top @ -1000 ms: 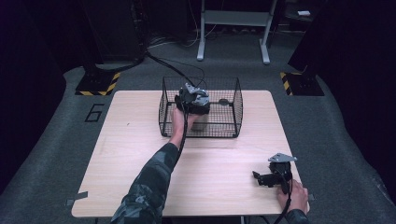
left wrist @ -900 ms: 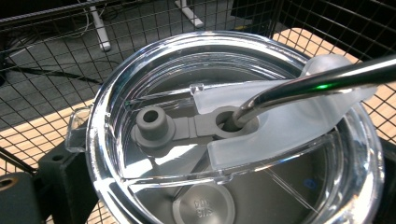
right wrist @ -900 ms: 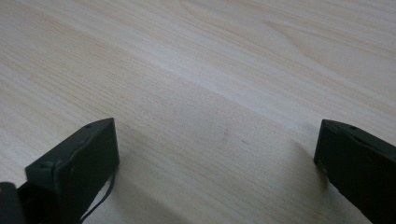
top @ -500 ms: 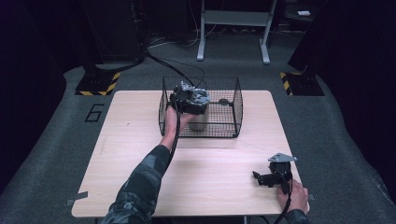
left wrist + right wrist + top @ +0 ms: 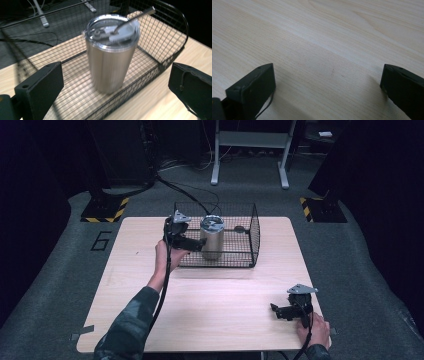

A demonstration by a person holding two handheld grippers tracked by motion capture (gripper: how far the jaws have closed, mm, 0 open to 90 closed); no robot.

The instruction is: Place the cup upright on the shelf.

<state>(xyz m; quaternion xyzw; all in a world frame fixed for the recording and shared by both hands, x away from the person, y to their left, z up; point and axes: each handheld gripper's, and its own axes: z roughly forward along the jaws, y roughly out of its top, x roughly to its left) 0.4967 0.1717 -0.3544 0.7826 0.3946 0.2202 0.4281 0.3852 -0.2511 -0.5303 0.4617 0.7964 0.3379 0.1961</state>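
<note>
High view: the left gripper [image 5: 196,245] is at the left end of the wire basket [image 5: 252,237], its jaws pointing at the steel tumbler [image 5: 212,238] that stands upright inside, just ahead of it. I cannot tell from here if the jaws touch the cup. The right gripper [image 5: 278,312] rests low on the table [image 5: 225,315] near the person's edge, far from basket & cup.

Left gripper view: the jaws are wide apart w/ nothing between them. The tumbler, lid and straw on, is straight ahead between them but further away, not touching, behind the near basket wall. So I judge the cup is placed in the basket and released; what is left is only to take the hand away. The basket rim is just under and ahead of the jaws, so moving back or up is the free way.

Right gripper view: jaws wide open, holding nothing, only bare wood in front, much room on all sides.
</note>
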